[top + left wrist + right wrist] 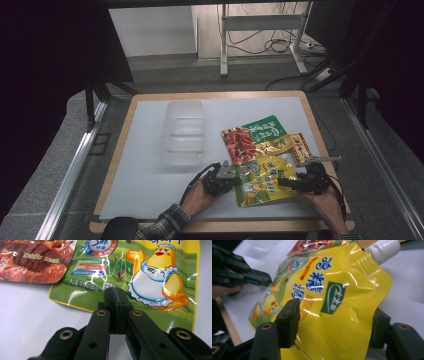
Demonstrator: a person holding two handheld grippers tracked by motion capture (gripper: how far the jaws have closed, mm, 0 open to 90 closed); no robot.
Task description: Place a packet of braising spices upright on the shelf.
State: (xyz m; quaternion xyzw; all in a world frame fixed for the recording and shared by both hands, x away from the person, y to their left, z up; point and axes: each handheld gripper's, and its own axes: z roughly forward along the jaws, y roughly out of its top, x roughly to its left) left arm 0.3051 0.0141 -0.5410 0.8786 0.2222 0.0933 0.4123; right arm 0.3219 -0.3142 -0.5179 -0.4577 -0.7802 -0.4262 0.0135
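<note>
A yellow-green pouch [260, 182] printed with a cartoon chicken [150, 277] lies on the white mat [145, 190], its white screw cap [384, 248] at the far end. My left gripper [237, 181] is shut, and its tips [116, 296] sit over the pouch's edge; whether they pinch it I cannot tell. From the other side, my right gripper [283, 183] stands open, with the pouch's yellow top [332, 302] slanting between its jaws [335, 317]. One jaw lies over the foil, the other at its edge. The left gripper [268, 280] also shows farther off in the right gripper view.
A red and green meat pouch [250, 137] lies just beyond the chicken pouch, partly under it. A small red and yellow packet [300, 147] sits to its right. A clear plastic container [183, 132] stands left of centre. The table's wooden rim [119, 150] frames the mat.
</note>
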